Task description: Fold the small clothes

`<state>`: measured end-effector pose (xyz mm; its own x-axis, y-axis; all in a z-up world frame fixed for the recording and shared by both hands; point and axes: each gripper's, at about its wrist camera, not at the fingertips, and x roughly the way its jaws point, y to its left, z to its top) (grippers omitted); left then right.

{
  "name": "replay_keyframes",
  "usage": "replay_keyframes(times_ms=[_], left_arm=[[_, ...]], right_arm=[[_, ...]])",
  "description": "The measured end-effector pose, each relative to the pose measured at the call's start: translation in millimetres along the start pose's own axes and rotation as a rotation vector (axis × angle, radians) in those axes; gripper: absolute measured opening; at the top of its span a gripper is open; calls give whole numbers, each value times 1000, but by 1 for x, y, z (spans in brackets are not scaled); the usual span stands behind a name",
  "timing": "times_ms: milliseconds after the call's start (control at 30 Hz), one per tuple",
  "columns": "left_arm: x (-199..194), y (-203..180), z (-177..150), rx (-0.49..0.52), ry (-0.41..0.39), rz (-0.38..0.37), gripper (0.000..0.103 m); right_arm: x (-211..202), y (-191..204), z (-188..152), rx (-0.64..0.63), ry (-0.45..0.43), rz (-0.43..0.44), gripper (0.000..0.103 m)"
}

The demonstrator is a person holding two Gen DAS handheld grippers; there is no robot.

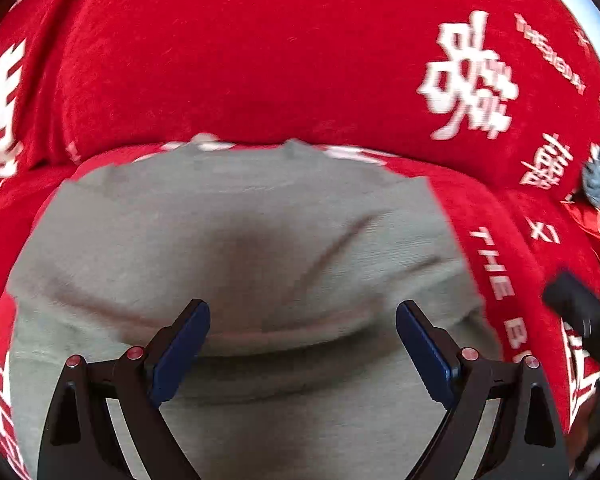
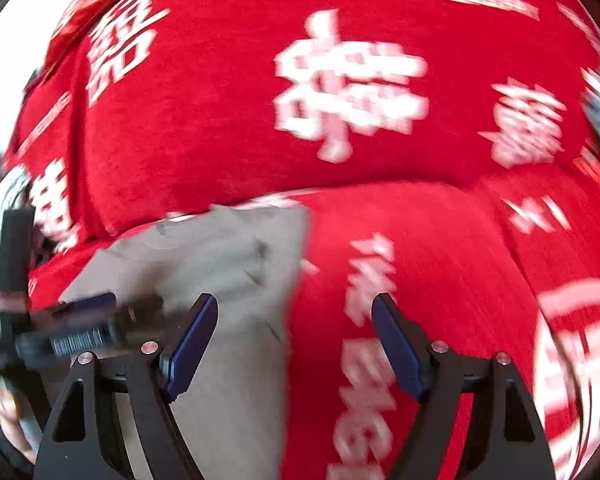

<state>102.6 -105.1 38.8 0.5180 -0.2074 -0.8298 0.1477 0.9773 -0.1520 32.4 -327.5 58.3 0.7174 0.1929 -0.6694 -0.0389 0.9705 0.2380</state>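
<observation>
From my left wrist camera I see the left gripper [image 1: 303, 334] with its jaws spread wide and nothing between the blue pads [image 1: 186, 344]; it hangs over a grey garment [image 1: 236, 248]. The garment lies on a red blanket [image 1: 260, 60] printed with white characters and lettering, a horizontal fold crossing it just beyond the fingertips. The blanket rises in a soft ridge on the far side of the garment. At the right edge a dark blurred part of the right gripper [image 1: 580, 308] shows. From my right wrist camera the right gripper [image 2: 294, 332] is likewise spread and empty, above the garment's right edge [image 2: 236, 280] where it meets the blanket [image 2: 440, 260]. The left gripper [image 2: 80, 328] appears blurred at the near left, over the garment. Both views are motion-blurred.
</observation>
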Motion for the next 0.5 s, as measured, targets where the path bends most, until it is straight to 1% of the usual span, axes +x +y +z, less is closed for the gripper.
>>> replay_keyframes(times_ms=[67,133,200,233,267,300,333,367,433,467,500], left_arm=[[1,11,-4,-6,2,15,95],[4,20,-6,-3,7,32,95],[8,30,-10,2,17,36,95],[9,33,-11,4,17,35,95],[9,36,-13,6,15,31,95],[10,39,-15,10,11,21,95],[11,40,-16,15,8,13,95],[12,41,-17,23,3,7,95],[13,42,-19,30,-6,2,95],[13,42,-19,29,-12,-5,95],[12,43,-20,27,-18,-14,95]], right_arm=[[30,26,23,-158,47,44,74],[57,49,33,-315,98,89,74],[80,62,35,-432,155,100,74],[94,66,35,-478,184,86,73],[103,66,36,-491,207,85,73],[108,64,38,-479,228,103,73],[112,58,42,-437,247,152,73],[112,52,46,-392,246,204,73],[109,41,50,-320,222,284,73],[112,37,50,-295,226,305,73],[118,35,48,-292,246,297,73]])
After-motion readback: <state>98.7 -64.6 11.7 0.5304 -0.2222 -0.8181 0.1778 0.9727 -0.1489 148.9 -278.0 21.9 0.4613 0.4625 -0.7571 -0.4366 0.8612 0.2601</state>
